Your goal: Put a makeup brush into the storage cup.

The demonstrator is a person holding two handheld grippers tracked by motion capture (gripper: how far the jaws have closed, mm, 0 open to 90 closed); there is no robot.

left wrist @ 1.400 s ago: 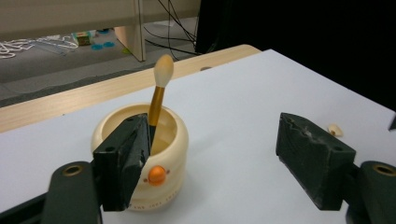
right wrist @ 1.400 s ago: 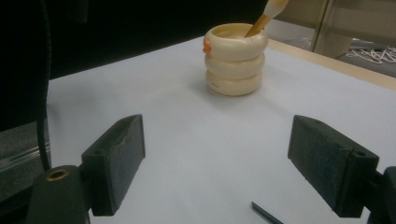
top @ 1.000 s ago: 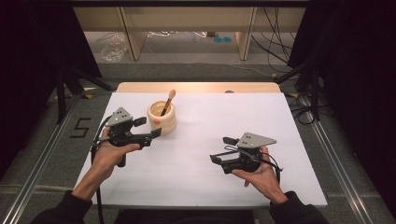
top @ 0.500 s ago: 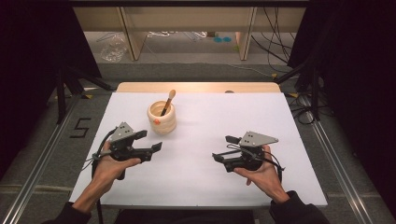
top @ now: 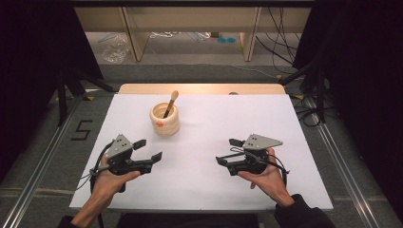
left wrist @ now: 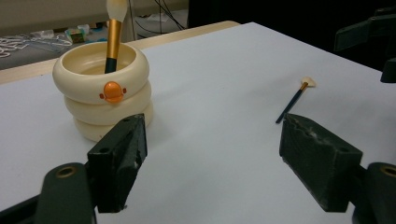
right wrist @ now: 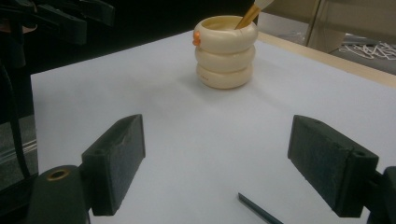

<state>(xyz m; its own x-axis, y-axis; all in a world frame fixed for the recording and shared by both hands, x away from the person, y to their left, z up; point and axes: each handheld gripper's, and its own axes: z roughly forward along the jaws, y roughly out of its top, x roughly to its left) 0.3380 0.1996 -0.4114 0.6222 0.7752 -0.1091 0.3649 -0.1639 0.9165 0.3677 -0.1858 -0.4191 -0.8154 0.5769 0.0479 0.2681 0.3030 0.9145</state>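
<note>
The work in hand seems to be collecting brushes into the cup (top: 165, 121), which stands on the far left part of the table (top: 294, 123). One brush (top: 170, 102) already stands in it and leans toward the far side. A second brush (left wrist: 293, 101), thin with a dark handle and a pale flat head, lies loose on the table.

The left gripper (top: 151, 148) is low over the table, just in front of the cup. Its jaws are wide apart and there is nothing between them. The right gripper (top: 225, 151) is at the right side, well apart from the cup. Its jaws are also wide apart and empty.

The important relation is between the loose brush and the right gripper. In the right gripper view, the dark end of the handle (right wrist: 259, 210) lies on the table between the two jaws and close under them. It runs slantwise toward the gripper's body, and the head is hidden from this camera. In the left gripper view the same brush lies far off to the right, with its head pointing away and its handle coming back toward the camera.

The right hand is therefore clearly nearer. To take the brush, it probably has to draw back a little and go down, so that the jaws close across the thin handle.
</note>
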